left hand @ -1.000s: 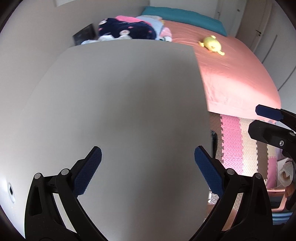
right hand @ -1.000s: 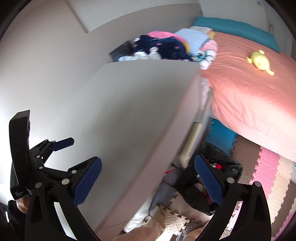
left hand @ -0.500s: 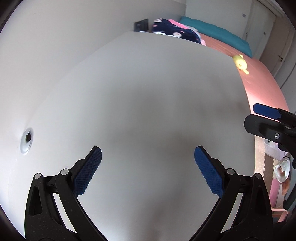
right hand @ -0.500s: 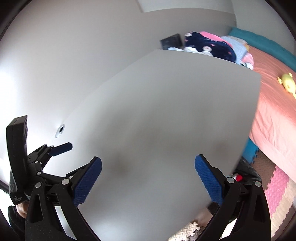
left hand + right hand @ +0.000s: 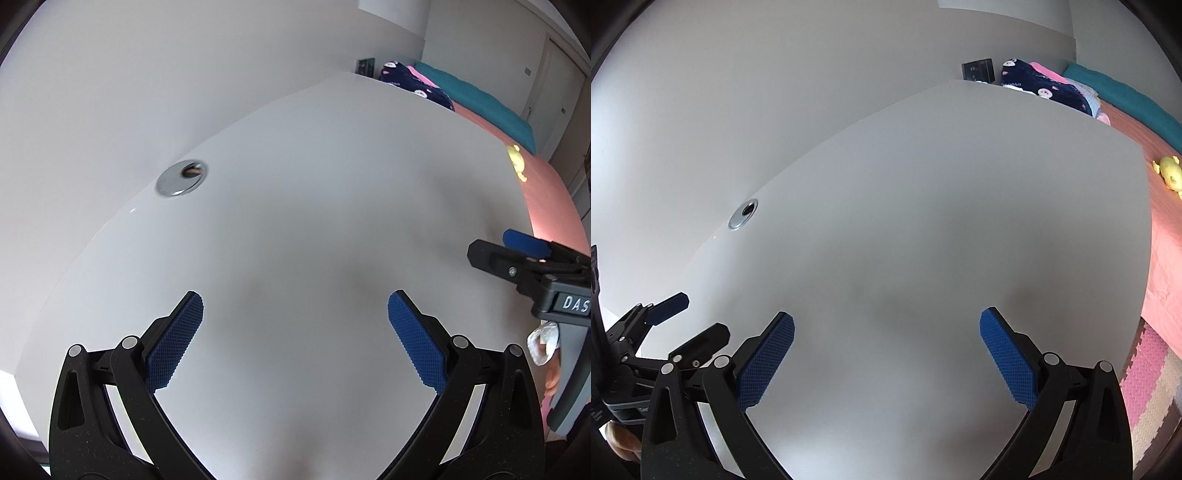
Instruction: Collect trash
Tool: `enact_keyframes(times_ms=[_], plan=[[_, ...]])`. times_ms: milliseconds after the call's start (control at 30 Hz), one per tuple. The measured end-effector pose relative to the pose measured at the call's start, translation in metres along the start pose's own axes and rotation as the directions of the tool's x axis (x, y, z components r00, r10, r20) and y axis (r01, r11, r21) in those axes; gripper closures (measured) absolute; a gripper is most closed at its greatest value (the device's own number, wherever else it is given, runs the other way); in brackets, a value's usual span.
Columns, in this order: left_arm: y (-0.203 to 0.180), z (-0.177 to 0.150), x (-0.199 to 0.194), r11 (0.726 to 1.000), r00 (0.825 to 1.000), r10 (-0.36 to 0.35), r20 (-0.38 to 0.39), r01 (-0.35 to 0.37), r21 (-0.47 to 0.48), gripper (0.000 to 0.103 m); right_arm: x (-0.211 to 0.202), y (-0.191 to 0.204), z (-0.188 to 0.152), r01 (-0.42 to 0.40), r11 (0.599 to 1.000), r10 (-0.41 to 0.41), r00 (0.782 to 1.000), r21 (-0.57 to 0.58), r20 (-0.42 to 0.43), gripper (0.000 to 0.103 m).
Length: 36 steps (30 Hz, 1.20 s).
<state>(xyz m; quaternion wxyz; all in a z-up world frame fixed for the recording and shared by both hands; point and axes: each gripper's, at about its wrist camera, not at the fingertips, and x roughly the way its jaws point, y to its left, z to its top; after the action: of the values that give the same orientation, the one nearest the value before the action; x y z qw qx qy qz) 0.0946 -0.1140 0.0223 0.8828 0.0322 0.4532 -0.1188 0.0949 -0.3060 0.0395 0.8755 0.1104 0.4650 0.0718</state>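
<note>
Both spread, empty: left gripper (image 5: pixel 295 339), right gripper (image 5: pixel 886 358), above bare white worktop (image 5: pixel 314 221); crumpled white paper scrap (image 5: pixel 543 341) at right edge.

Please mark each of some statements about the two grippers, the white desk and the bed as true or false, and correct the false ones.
1. The left gripper is open and holds nothing. True.
2. The right gripper is shut on a piece of trash. False: it is open and empty.
3. A round metal grommet sits in the white desk near the wall. True.
4. The yellow plush toy lies on the desk. False: it lies on the pink bed.
5. A teal pillow lies at the far end of the bed. True.
</note>
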Motion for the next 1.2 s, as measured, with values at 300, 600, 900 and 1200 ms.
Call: enact_keyframes(times_ms=[300, 600, 900, 1200], plan=[[0.038, -0.04, 0.0, 0.999, 1.0, 0.003, -0.006, -0.003, -0.051, 0.006, 0.013, 0.041, -0.029, 0.115, 0.993, -0.115, 0.993, -0.009, 0.014, 0.003], [0.062, -0.059, 0.0, 0.997, 1.0, 0.014, -0.014, -0.015, -0.077, 0.006, 0.022, 0.079, -0.052, 0.154, 0.988, -0.154, 0.988, -0.016, 0.011, 0.003], [0.069, -0.058, 0.002, 0.997, 0.999, 0.043, -0.001, -0.043, -0.057, 0.006, 0.037, 0.094, -0.048, 0.261, 0.965, -0.26, 0.965, -0.032, 0.026, 0.003], [0.068, -0.057, 0.005, 0.995, 0.997, 0.081, -0.017, -0.081, -0.049, 0.006, 0.038, 0.095, -0.047, 0.269, 0.963, -0.268, 0.963, -0.028, 0.025, 0.002]])
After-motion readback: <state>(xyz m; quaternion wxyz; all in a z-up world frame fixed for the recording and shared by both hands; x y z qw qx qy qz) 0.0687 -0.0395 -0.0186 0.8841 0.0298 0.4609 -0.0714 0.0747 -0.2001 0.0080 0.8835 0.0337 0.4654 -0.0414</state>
